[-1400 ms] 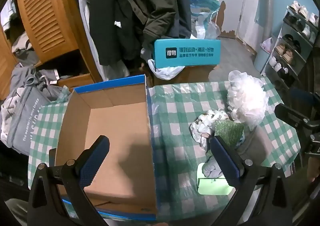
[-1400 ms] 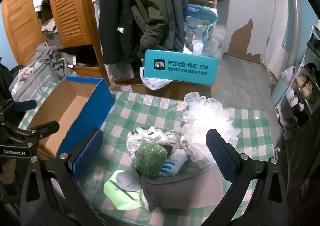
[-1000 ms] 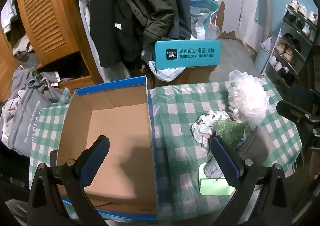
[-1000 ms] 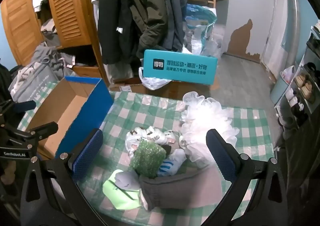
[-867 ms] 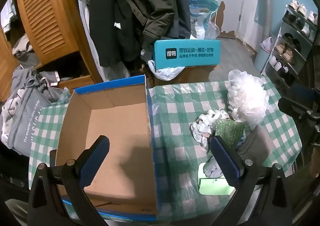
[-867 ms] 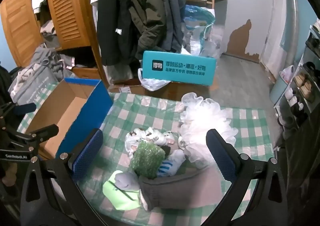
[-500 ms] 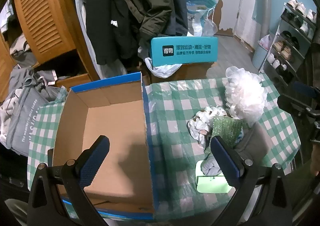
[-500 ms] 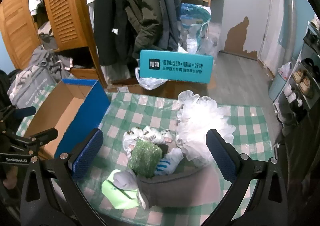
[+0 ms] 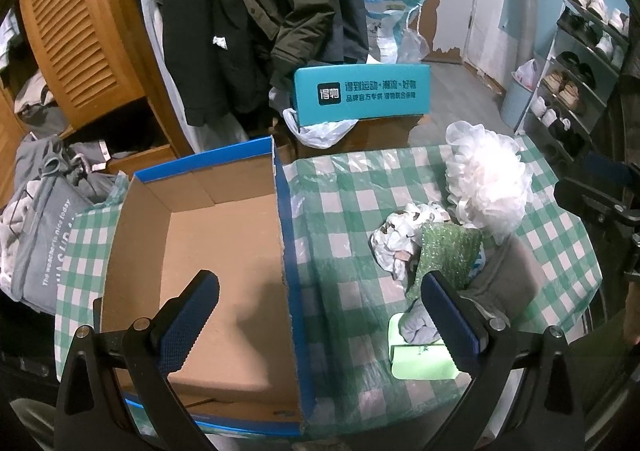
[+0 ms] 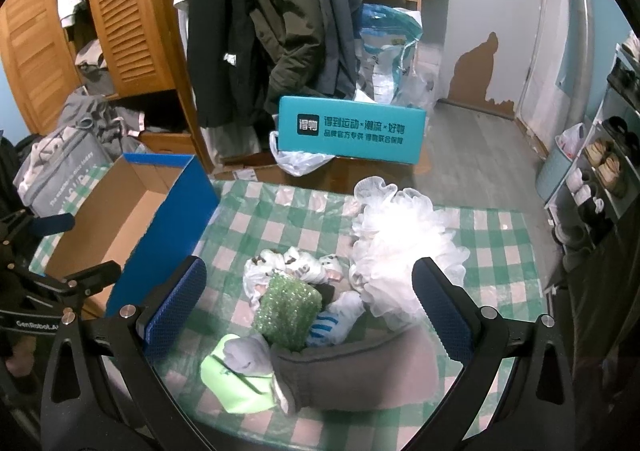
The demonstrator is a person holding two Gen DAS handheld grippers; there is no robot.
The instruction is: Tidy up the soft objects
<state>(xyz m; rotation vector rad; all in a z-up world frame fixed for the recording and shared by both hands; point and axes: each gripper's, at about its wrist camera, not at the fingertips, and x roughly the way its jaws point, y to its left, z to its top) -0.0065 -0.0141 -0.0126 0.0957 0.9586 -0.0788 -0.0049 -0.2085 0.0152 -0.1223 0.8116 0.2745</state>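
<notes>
A pile of soft things lies on the green checked tablecloth (image 10: 280, 219): a white mesh bath pouf (image 10: 400, 247), a green glittery sponge (image 10: 288, 311), a crumpled white printed bag (image 10: 296, 263), a blue-striped white sock (image 10: 336, 321), a grey sock (image 10: 360, 367) and a pale green pad (image 10: 236, 387). My right gripper (image 10: 310, 267) hovers open above this pile, touching nothing. An empty cardboard box with blue outer walls (image 9: 224, 251) sits to the left. Over its right wall my left gripper (image 9: 319, 281) stands open and holds nothing. The pouf (image 9: 488, 183) and sponge (image 9: 446, 251) show at right.
A teal printed box (image 10: 352, 129) stands beyond the table's far edge, with hanging coats (image 10: 256, 19) and a wooden louvred wardrobe (image 10: 120, 11) behind it. A shoe rack (image 9: 576, 83) lines the right wall. A grey bag (image 9: 44, 243) lies left of the table.
Both cameras have drifted slightly, so the table sits a touch lower and further left in view. Nothing on the table has moved, and both grippers stay open.
</notes>
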